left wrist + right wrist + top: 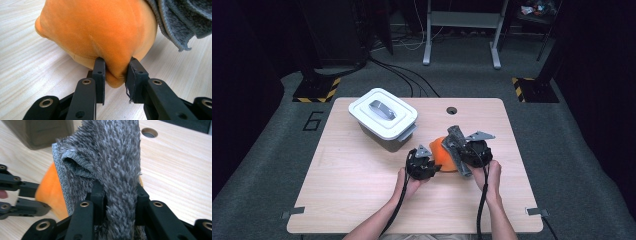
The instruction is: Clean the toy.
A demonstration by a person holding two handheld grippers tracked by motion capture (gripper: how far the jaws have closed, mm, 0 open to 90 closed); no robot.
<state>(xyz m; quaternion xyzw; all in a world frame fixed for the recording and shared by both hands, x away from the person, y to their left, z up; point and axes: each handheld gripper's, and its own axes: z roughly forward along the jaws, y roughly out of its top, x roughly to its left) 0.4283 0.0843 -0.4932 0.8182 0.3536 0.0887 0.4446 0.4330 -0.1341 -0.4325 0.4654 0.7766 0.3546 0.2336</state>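
A soft orange cloth (443, 154) lies bunched on the wooden table (362, 190), right of centre. My left gripper (115, 75) is shut on a fold at the near edge of the orange cloth (100, 32). A fluffy grey towel (112, 165) stands up between the jaws of my right gripper (120, 202), which is shut on it. The grey towel (458, 147) drapes over the right side of the orange cloth. In the high view my left gripper (434, 167) and right gripper (464, 152) sit close together, one on each side of the cloths.
A white lidded bin (383, 119) with a grey handle on its lid stands at the table's back left. A round cable hole (451, 110) sits near the far edge. Bare wood spreads over the left and front of the table.
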